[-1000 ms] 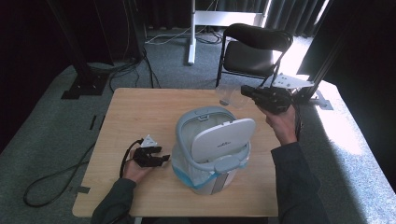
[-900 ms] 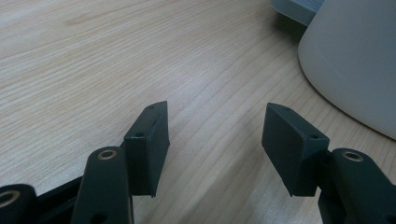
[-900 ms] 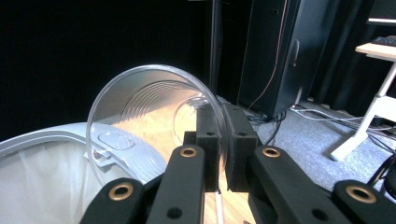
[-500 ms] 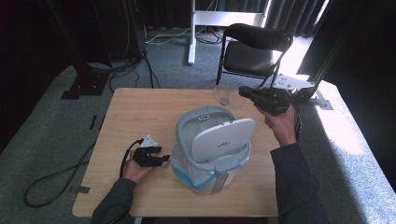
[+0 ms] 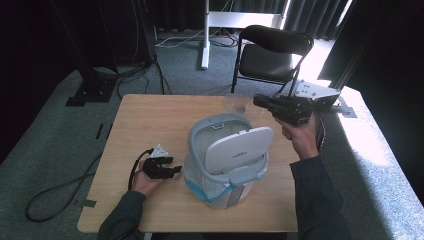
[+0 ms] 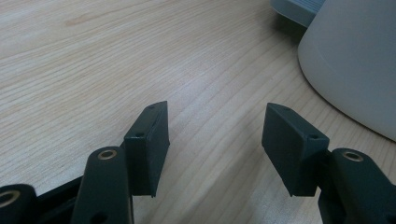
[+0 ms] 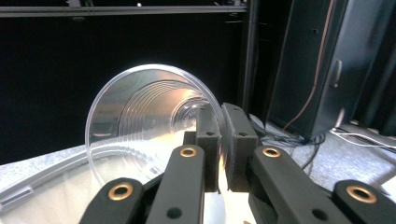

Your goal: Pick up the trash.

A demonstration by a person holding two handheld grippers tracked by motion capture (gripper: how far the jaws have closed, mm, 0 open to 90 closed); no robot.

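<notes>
The cup [image 7: 154, 126], clear plastic, is pinched by its rim in the right tool [image 7: 223, 144], lying on its side with the mouth facing that tool's camera. In the high view the cup [image 5: 239, 104] hangs in the air over the far edge of the bench [image 5: 150, 125], at about 1 o'clock from the bin [image 5: 227, 160], and just beyond the bin's far rim. The right tool [image 5: 260, 101] is clenched on the cup wall, one jaw inside and one outside, and points level toward 9 o'clock, with the person's right hand [image 5: 300, 137] below it.

The bin stands mid-bench, a grey body with a white swing lid tilted up and a pale liner folded over its rim with a blue band showing low on the front.

At 9 o'clock from the bin, the left tool [image 5: 172, 167] rests low on the bench, pointing at the bin's side. In the left gripper view the left tool [image 6: 215, 140] stands released, its jaws wide apart with bare wood between them and the bin's white wall [image 6: 355, 60] close by at 2 o'clock.

Past the bench at 12 o'clock, a black chair [image 5: 272, 50] stands on the grey floor.
</notes>
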